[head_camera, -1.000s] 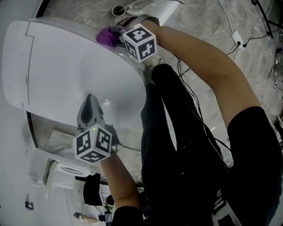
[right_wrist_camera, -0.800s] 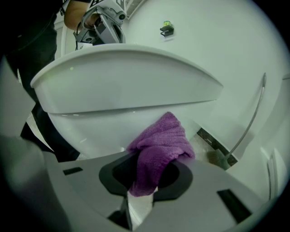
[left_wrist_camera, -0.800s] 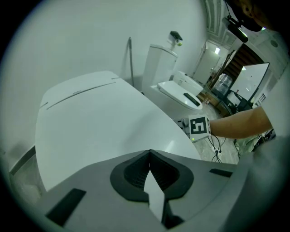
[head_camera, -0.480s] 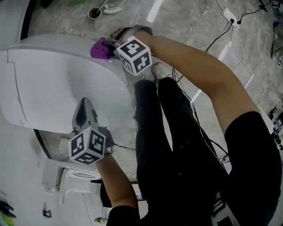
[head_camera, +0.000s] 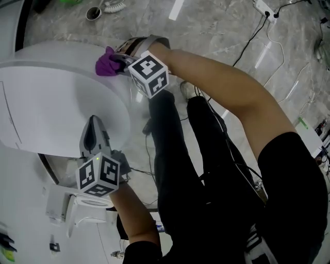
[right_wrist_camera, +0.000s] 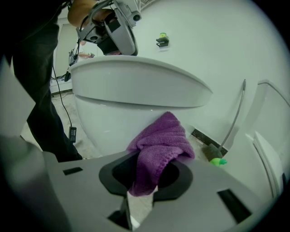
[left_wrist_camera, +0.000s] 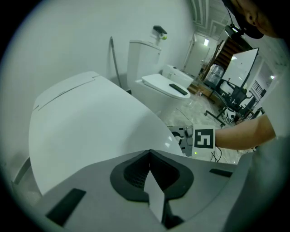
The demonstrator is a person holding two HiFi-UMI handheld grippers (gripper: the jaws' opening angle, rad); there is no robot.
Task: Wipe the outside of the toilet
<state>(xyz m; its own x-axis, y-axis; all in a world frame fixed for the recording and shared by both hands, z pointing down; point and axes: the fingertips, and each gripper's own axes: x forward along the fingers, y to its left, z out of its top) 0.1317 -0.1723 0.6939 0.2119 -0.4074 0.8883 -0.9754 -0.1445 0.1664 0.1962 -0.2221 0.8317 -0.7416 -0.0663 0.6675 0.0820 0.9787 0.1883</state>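
At eleven o'clock in the head view, the right gripper [head_camera: 121, 61] is clamped on a purple cloth [head_camera: 106, 63], which sits at the side of the toilet [head_camera: 56, 98], just under its closed lid. At eight o'clock the left gripper [head_camera: 93, 131] hovers over the lid, its jaws together on nothing. The wiping seems to be mid-course, though nothing shows how much of the outside is already done.

I count two grippers, the left gripper [left_wrist_camera: 149, 156] and the right gripper [right_wrist_camera: 146, 174]. There are two marker cubes: the right cube [head_camera: 148, 73] at twelve o'clock in the head view and the left cube [head_camera: 98, 175] at eight. I see one purple cloth [right_wrist_camera: 161, 140]. Two toilets: the near toilet [head_camera: 62, 93], and a second toilet [left_wrist_camera: 149, 68] at twelve o'clock in the left gripper view. One white brush [head_camera: 111, 6] at eleven o'clock in the head view, one power strip [head_camera: 262, 7] at one.
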